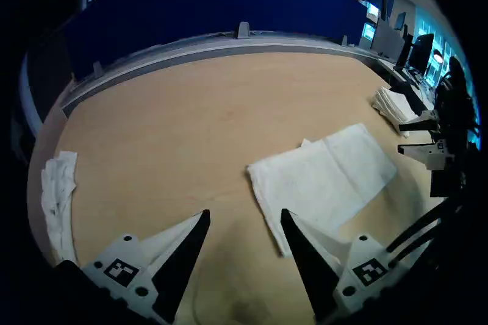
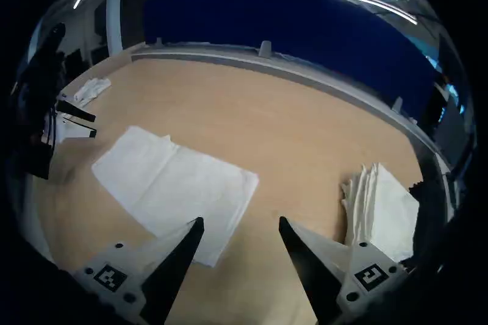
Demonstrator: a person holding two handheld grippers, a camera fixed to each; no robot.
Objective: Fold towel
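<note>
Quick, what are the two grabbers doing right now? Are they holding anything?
Left gripper: open, holding nothing.
Right gripper: open, holding nothing.

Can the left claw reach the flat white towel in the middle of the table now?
Probably yes. The left claw is open, the towel lies flat close ahead, by one of its fingers, and nothing stands on the table between them.

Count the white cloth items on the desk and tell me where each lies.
3. A spread towel lies centre of the desk; a crumpled cloth at its left edge; a folded stack at its right edge, possibly hiding several towels.
</note>
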